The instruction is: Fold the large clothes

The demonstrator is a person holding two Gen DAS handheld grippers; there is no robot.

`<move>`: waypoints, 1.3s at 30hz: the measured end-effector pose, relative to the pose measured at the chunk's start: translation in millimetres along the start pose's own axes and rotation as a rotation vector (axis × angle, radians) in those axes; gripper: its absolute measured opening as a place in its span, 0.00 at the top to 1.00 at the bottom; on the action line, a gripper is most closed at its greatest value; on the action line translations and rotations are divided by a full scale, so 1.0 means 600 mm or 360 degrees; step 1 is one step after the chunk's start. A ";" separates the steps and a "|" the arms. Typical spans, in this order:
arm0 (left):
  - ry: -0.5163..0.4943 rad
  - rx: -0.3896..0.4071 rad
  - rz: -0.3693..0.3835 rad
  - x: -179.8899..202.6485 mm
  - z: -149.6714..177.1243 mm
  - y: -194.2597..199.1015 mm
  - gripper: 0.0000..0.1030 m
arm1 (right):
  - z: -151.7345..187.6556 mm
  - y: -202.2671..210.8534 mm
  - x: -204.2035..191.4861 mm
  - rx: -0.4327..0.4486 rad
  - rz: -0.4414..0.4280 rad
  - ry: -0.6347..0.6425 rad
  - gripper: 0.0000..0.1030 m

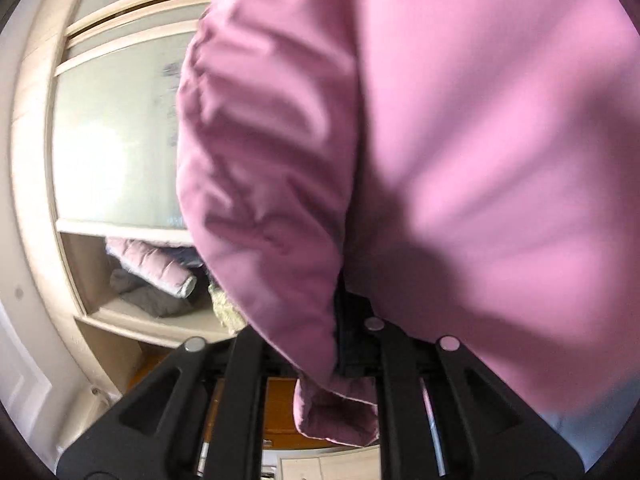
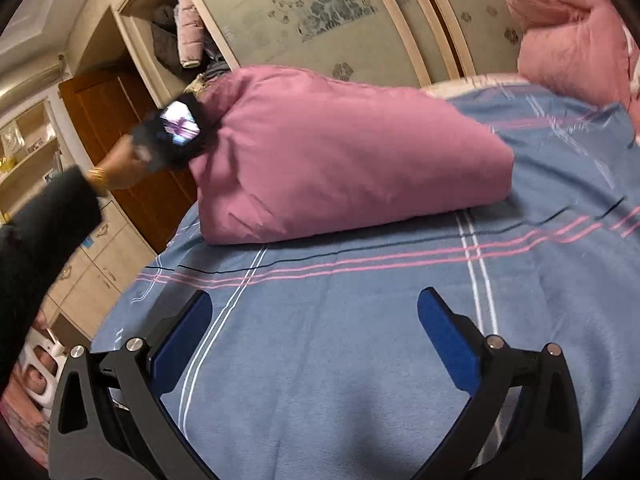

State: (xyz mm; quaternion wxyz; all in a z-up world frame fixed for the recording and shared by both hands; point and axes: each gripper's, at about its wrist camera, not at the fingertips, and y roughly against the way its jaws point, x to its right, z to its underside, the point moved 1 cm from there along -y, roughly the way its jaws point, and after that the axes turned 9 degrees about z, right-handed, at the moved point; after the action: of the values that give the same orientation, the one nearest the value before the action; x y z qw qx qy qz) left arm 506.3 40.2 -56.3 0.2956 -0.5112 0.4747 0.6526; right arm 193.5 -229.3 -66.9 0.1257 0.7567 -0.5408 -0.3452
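Pink padded garment lies half lifted on the blue striped bed sheet, its edge pinched in the left hand-held gripper. Right hand-held gripper hovers spread, holding nothing.

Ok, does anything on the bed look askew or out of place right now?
The pink garment sits lopsided: its left end is lifted off the blue sheet, clamped in the left tool, while the right end rests flat. Nothing looks damaged.

Cloth, wood and matt plastic

A smooth, faintly sheened pink garment was seen on a matt woven bedsheet; the wardrobe door was of polished wood.
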 end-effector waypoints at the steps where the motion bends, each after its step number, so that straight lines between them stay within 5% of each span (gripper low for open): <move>1: -0.0031 -0.0009 0.0001 0.028 -0.009 -0.033 0.87 | 0.001 -0.004 0.001 -0.0012 -0.0002 -0.0008 0.01; 4: 0.0037 0.0021 -0.0029 0.122 -0.030 -0.105 0.76 | 0.004 -0.016 -0.005 -0.0042 -0.0001 0.0003 0.01; 8: 0.0782 0.0191 -0.0250 0.143 -0.004 -0.125 0.59 | 0.007 -0.024 -0.009 -0.0061 0.0011 0.0021 0.01; 10: 0.0966 0.0204 -0.0210 0.115 0.019 -0.123 0.38 | 0.006 -0.024 -0.007 -0.0070 0.0005 0.0013 0.01; 12: 0.1160 0.0243 -0.0078 0.063 0.055 -0.101 0.02 | 0.004 -0.022 -0.007 -0.0064 0.0009 0.0020 0.01; 16: 0.1671 0.0329 0.0005 -0.073 0.154 0.018 0.02 | -0.006 -0.015 -0.004 -0.0010 0.0000 0.0024 0.01; 21: 0.2235 0.0554 0.0372 -0.139 0.237 0.264 0.02 | -0.018 0.012 0.005 0.0085 -0.0039 -0.0007 0.01; 28: 0.2455 0.0737 0.0921 -0.004 0.236 0.483 0.02 | -0.026 0.052 0.014 0.0179 -0.0106 -0.0035 0.01; 31: 0.2422 0.0755 0.0981 0.065 0.207 0.501 0.02 | -0.026 0.064 0.021 0.0175 -0.0142 -0.0076 0.01; 34: 0.2305 0.0616 0.1015 0.130 0.177 0.526 0.02 | -0.020 0.076 0.022 0.0165 -0.0134 -0.0078 0.01; 39: 0.2236 0.0549 0.1063 0.148 0.170 0.528 0.02 | -0.013 0.092 0.023 0.0186 -0.0077 -0.0018 0.01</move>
State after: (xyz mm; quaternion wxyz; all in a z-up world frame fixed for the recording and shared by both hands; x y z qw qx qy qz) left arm 163.9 6.6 -37.0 -0.2090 -0.5808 0.7725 0.1489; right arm 160.4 -264.3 -35.4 0.0698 0.7736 -0.5423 -0.3202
